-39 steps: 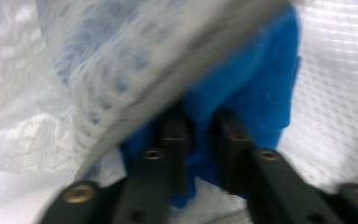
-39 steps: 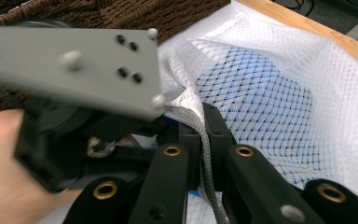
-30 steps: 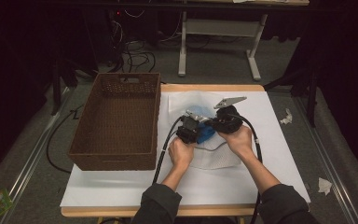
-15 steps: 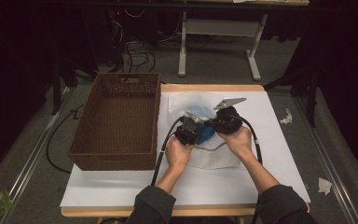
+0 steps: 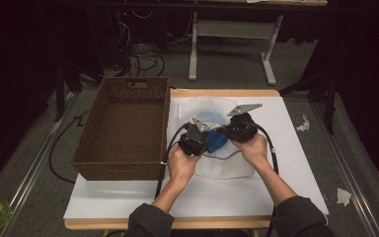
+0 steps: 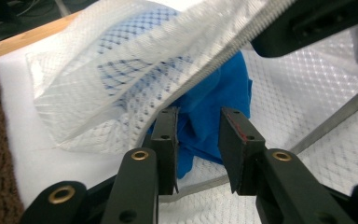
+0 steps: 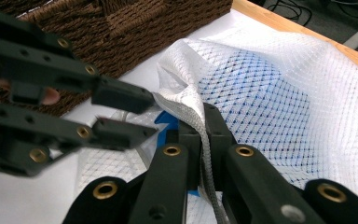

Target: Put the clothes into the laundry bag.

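White mesh laundry bag (image 5: 227, 165), item one: lies on the table sheet (image 5: 128, 202), right of the wicker basket (image 5: 123, 126), mouth raised. Blue cloth (image 6: 214, 107), item two: bunched inside that mouth. My right gripper (image 7: 204, 122) is clenched on the bag's zipper edge (image 7: 200, 116), lifting it. My left gripper (image 6: 197, 135) has jaws that have just been closing a little but remain parted, the cloth between them, pads not pressing. Key relation: the cloth sits straight ahead of the left jaws, under the lifted edge; the left hand (image 5: 180, 165) is nearer, so I judge the next reach falls to it.
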Demonstrator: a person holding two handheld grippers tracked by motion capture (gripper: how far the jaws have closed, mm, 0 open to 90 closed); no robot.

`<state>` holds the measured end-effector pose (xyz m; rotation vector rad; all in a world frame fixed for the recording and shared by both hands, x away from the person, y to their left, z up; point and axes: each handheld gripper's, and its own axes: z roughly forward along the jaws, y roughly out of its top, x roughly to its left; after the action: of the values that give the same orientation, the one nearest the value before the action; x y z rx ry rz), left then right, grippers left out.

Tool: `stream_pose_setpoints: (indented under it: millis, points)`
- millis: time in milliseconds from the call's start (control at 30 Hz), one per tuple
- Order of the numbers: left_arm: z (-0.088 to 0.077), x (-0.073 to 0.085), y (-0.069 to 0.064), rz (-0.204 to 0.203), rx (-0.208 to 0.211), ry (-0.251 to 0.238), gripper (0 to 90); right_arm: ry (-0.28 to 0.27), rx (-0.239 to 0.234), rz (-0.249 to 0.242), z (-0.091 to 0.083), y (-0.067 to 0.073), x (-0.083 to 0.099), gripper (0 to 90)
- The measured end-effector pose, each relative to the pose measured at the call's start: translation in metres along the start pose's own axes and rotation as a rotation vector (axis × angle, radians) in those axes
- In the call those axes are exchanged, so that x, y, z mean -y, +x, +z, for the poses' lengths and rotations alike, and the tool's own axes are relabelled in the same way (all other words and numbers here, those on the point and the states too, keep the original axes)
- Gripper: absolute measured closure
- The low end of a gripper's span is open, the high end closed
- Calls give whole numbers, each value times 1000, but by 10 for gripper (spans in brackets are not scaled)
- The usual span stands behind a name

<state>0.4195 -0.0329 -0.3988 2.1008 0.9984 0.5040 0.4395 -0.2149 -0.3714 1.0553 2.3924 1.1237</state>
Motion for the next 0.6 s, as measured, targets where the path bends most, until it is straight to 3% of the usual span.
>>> stream_pose_setpoints:
  millis: [233, 400, 533, 600]
  points:
    - [-7, 1, 6, 13, -59, -11, 608, -4, 0, -3, -1, 0, 1, 896]
    - [-1, -2, 5, 23, -81, 17, 523, -6, -3, -9, -3, 2, 1, 896]
    - [6, -2, 4, 23, -83, 42, 537, -10, -4, -10, -4, 3, 0, 896]
    - [8, -2, 4, 22, -82, 50, 585, -12, -3, -18, -5, 3, 0, 896]
